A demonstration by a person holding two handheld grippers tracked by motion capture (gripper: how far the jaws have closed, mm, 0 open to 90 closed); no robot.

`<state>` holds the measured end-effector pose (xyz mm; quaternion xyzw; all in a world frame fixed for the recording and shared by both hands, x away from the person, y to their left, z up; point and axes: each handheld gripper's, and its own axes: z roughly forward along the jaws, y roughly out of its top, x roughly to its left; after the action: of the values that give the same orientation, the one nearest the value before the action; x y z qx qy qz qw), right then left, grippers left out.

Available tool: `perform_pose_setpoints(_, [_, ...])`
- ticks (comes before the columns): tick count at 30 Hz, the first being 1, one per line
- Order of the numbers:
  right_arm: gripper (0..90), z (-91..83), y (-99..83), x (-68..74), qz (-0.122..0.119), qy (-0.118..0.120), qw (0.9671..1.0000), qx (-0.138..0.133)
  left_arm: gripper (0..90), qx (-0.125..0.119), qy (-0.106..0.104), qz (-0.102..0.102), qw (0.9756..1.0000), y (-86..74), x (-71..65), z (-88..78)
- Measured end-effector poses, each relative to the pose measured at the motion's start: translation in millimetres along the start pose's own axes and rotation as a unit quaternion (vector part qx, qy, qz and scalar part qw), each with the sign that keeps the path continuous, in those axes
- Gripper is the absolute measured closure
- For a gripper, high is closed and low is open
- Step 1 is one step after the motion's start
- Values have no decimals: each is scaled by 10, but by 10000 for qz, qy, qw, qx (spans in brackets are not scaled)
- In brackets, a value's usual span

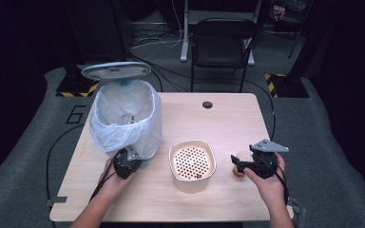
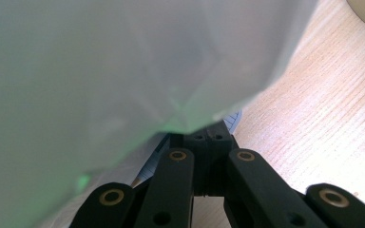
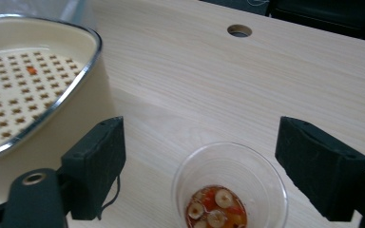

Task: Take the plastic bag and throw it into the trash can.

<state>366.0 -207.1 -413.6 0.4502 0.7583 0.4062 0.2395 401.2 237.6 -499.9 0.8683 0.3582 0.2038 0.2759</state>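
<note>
On the pale wooden tabletop (image 1: pixel 228 118), the right tongs (image 3: pixel 199 171) gape wide around a clear plastic cup of food scraps (image 3: pixel 230 190), not yet gripped. The left tongs (image 2: pixel 204 142) are closed at the white-bagged bin (image 1: pixel 123 114).

Overhead light is falling brightly on the table (image 1: pixel 228 118) while the room beyond it is lying in near darkness. Close to the table, the white bin liner (image 2: pixel 114 61) is blurring into a soft, green-tinged haze. The clear cup (image 3: pixel 230 187) is showing slightly soft.
</note>
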Motion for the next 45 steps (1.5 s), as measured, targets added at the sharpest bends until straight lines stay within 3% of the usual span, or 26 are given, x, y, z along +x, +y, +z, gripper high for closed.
perform_pose_setpoints(4, [141, 35, -64, -64, -51, -87, 9999, 59, 900, -14, 10, -52, 10000, -2, -7, 2])
perform_pose_setpoints(10, [83, 69, -140, -148, 57, -182, 9998, 13, 900, 14, -27, -6, 10000, 1, 5, -2])
perform_pose_setpoints(13, [51, 94, -184, -182, 143, -184, 9997, 46, 900, 17, -16, 6, 10000, 2, 3, -2])
perform_pose_setpoints(19, [54, 182, -249, -186, 91, -115, 9997, 177, 900, 6, -18, -22, 10000, 1, -1, 0])
perform_pose_setpoints(25, [158, 307, -356, -194, 61, 33, 9993, 370, 900, 10, -30, -29, 10000, 0, 10, -2])
perform_pose_setpoints(30, [167, 391, -417, -173, -121, -62, 9987, 491, 900, 8, -29, -34, 10000, 0, 8, -1])
perform_pose_setpoints(40, [199, 452, -478, -184, -133, -63, 9981, 602, 900, 0, -5, -14, 10000, 1, 3, 1])
perform_pose_setpoints(45, [264, 462, -481, -190, -158, -25, 9980, 605, 900, -15, -27, -14, 10000, 0, 4, 3])
